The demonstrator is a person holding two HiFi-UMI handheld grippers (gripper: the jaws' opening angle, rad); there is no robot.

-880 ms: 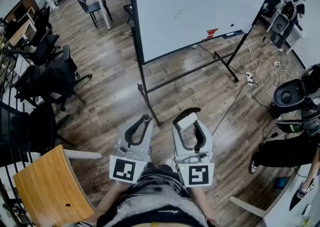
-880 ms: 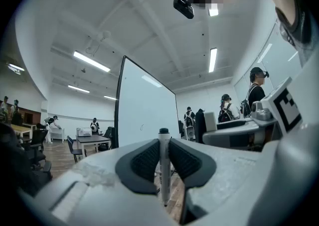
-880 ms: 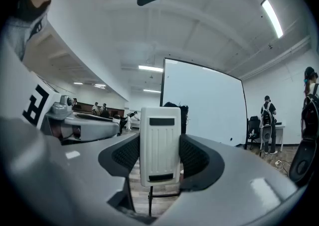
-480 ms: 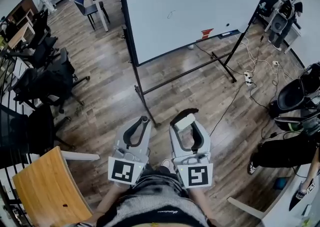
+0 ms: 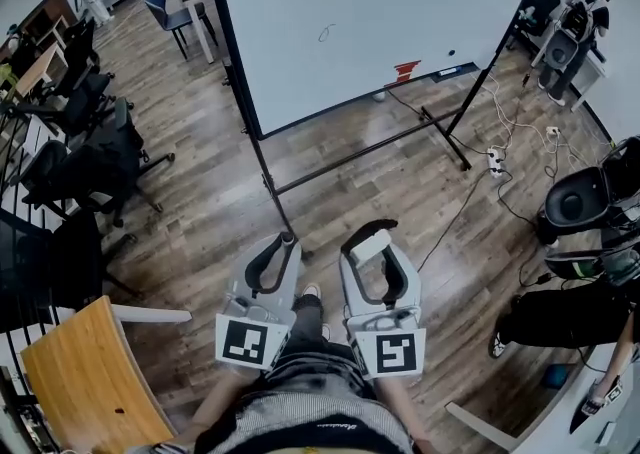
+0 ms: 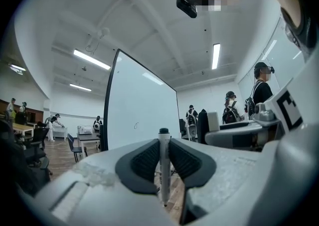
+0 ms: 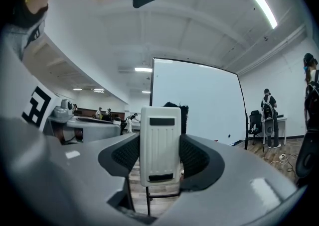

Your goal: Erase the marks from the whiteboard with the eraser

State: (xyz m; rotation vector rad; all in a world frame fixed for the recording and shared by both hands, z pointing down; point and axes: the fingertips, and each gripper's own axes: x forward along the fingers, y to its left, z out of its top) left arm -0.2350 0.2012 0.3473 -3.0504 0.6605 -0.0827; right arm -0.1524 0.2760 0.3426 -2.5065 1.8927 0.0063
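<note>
Two handheld grippers hang low in front of the whiteboard (image 5: 380, 2), well short of its stand, as the person wearing the head camera faces it across a wood floor (image 5: 200, 142). The right gripper (image 5: 372, 257) is clenched on the eraser (image 7: 159, 145), a pale ribbed plastic block standing upright between the jaws. Its plain back is turned to the gripper's camera and a dark fringe, probably the felt, shows behind its top edge. The left gripper (image 6: 164, 145) is closed on a slim marker pen (image 6: 164, 170), held upright with its dark cap end uppermost.

No wiping appears to have begun, and the step in hand looks like the approach. A small looped mark (image 5: 326, 33) sits near the middle of the whiteboard and a dark dot (image 5: 451, 53) lies towards its lower right corner. Both are well apart from the eraser. A red item (image 5: 406, 69) rests on the ledge (image 5: 440, 72) along the whiteboard's lower edge, between the two marks and below them.

The next move likely calls for closing on the whiteboard, lifting the right gripper to the looped mark and setting the eraser's felt side flat on the surface before stroking. The dot would follow. The pen in the left gripper would do best kept off the whiteboard.
</note>
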